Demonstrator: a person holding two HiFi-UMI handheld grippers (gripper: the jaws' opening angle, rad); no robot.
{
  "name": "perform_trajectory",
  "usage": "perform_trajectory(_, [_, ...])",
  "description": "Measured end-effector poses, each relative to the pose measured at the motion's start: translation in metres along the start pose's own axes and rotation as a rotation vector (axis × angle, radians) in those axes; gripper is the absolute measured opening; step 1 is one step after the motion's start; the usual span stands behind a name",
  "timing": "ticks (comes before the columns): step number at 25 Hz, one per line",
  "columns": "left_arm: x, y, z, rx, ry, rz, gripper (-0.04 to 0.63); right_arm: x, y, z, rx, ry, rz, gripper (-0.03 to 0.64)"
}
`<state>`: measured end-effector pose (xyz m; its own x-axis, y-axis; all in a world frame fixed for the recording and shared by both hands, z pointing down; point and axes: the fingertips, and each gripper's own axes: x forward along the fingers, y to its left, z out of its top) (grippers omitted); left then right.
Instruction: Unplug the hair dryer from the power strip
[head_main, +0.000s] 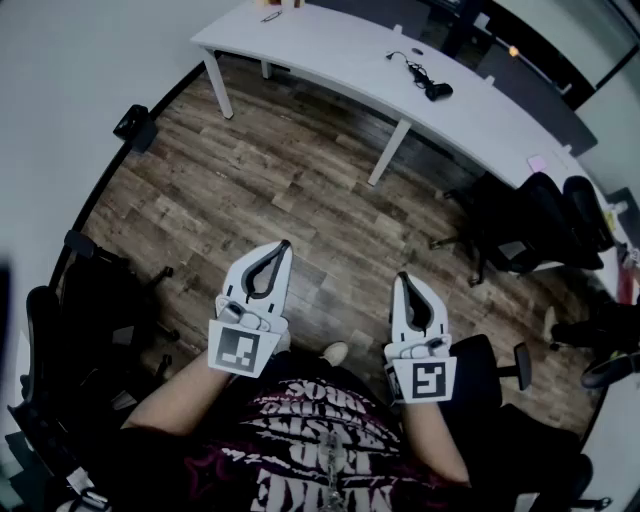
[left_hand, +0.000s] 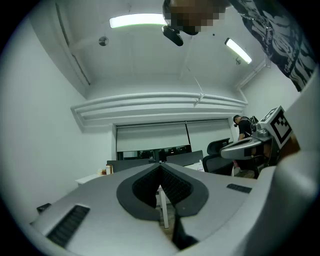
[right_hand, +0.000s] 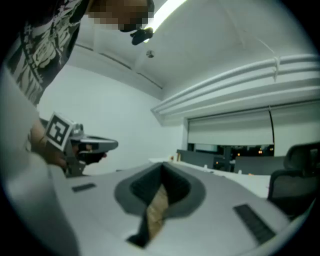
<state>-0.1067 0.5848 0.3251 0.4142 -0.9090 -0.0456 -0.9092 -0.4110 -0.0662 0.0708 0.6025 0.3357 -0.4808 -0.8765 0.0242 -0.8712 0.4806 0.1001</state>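
Note:
A black hair dryer (head_main: 436, 91) with its black cord (head_main: 407, 61) lies on the long white table (head_main: 330, 50) across the room. I cannot make out a power strip. Both grippers are held level in front of the person, well short of the table and over the wooden floor. My left gripper (head_main: 284, 244) has its jaw tips together with nothing between them; the left gripper view shows the same closed tips (left_hand: 160, 165). The right gripper (head_main: 403, 278) is likewise shut and empty (right_hand: 162, 165). Each gripper also shows in the other's view: the right gripper (left_hand: 248, 146) and the left gripper (right_hand: 86, 146).
Black office chairs (head_main: 523, 228) stand to the right of the table, and more dark chairs (head_main: 85, 320) crowd the left side. A small black box (head_main: 134, 124) sits on the floor by the left wall. Wooden floor (head_main: 270, 180) lies between me and the table.

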Motion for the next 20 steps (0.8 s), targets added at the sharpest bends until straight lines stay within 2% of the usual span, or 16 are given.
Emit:
perform_trajectory(4, [0.004,-0.002,0.0,0.002,0.007,0.001,0.028,0.0,-0.004,-0.003,-0.014,0.014,0.008,0.034])
perform_trajectory(9, [0.01,-0.006,-0.002,0.013,0.007,0.003,0.028,0.004,-0.009,-0.002,0.021,0.005,0.024,0.034])
perform_trajectory(20, [0.02,-0.008,-0.003,0.007,0.006,0.012,0.028,0.012,-0.019,-0.002,-0.005,0.012,0.035,0.034])
